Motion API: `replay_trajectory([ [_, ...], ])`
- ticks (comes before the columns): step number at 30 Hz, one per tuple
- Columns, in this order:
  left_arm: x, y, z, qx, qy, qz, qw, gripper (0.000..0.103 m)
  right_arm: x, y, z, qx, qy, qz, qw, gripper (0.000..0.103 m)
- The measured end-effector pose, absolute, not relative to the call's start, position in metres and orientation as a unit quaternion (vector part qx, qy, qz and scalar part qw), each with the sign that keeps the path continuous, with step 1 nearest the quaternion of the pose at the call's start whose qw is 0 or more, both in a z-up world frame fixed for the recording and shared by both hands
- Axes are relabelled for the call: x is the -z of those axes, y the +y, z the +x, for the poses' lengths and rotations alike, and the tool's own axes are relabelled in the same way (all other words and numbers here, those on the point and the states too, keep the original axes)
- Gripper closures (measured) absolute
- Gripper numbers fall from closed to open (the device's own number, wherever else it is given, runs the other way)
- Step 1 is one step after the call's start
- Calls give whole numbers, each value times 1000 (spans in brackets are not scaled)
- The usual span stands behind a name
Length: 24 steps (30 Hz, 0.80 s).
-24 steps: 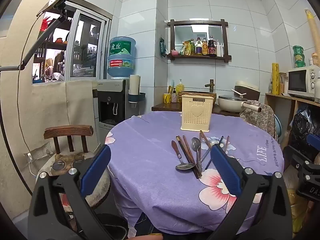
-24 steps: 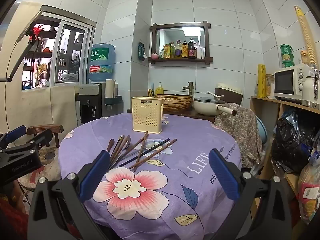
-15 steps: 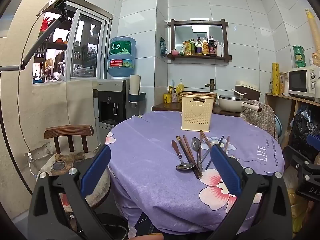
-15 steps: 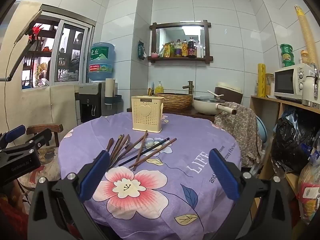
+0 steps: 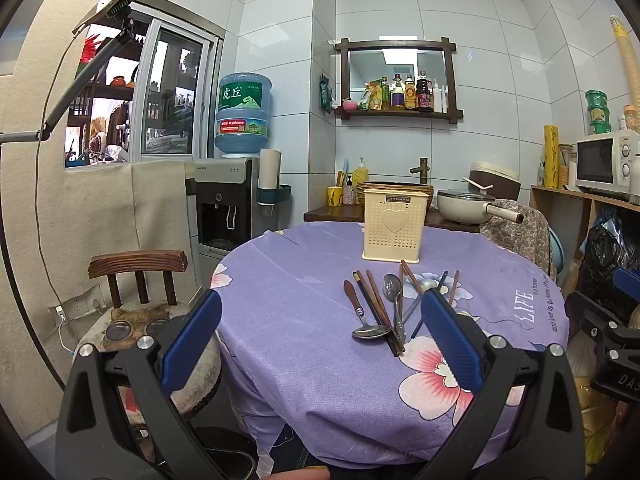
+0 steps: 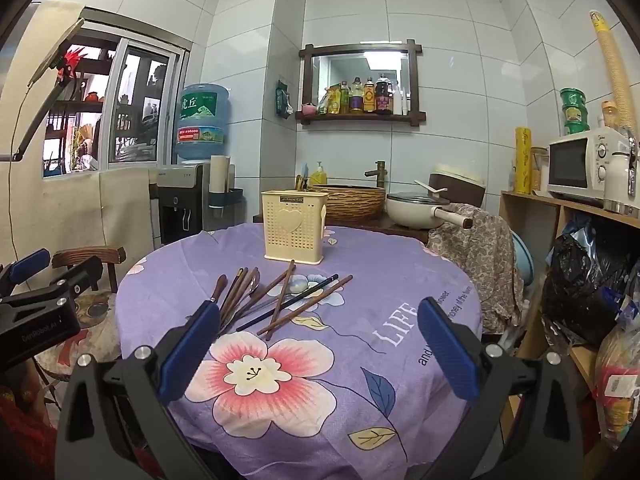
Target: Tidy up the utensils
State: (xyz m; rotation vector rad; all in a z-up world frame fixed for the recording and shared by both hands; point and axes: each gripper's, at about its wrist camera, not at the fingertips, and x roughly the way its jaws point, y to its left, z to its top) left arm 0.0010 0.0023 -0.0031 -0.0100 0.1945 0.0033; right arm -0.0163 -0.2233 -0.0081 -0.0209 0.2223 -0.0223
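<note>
Hovering: left gripper (image 5: 320,336) and right gripper (image 6: 318,340) hang short of the near edge of the round table (image 6: 400,360), each with jaws spread wide and nothing between the blue pads.
Step in hand: the very start, by the look of it; nothing is lifted and the cream utensil holder (image 5: 394,226) appears empty from these angles.
Task's things: a loose pile of chopsticks (image 6: 304,306) and spoons (image 5: 370,332) lies on the purple floral cloth, just in front of the holder, which stands upright toward the far side of the table.
Next move: likely a reach forward and down to pinch one piece from the pile; the sticks overlap, so singling one out calls for a narrow, careful close.
Left view alone: a wooden chair (image 5: 138,276) beside the table, and both spoon bowls seen clearly.
Right view alone: the fanned chopsticks reaching right, a dark one (image 6: 288,302) among them.
</note>
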Motion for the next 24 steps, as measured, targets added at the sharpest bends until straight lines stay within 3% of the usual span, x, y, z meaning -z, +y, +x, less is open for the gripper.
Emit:
replay_trajectory([
  [24,3,3,2,-3,99,-5,995,4,10,-221,-16,12,113,-11,993,6],
])
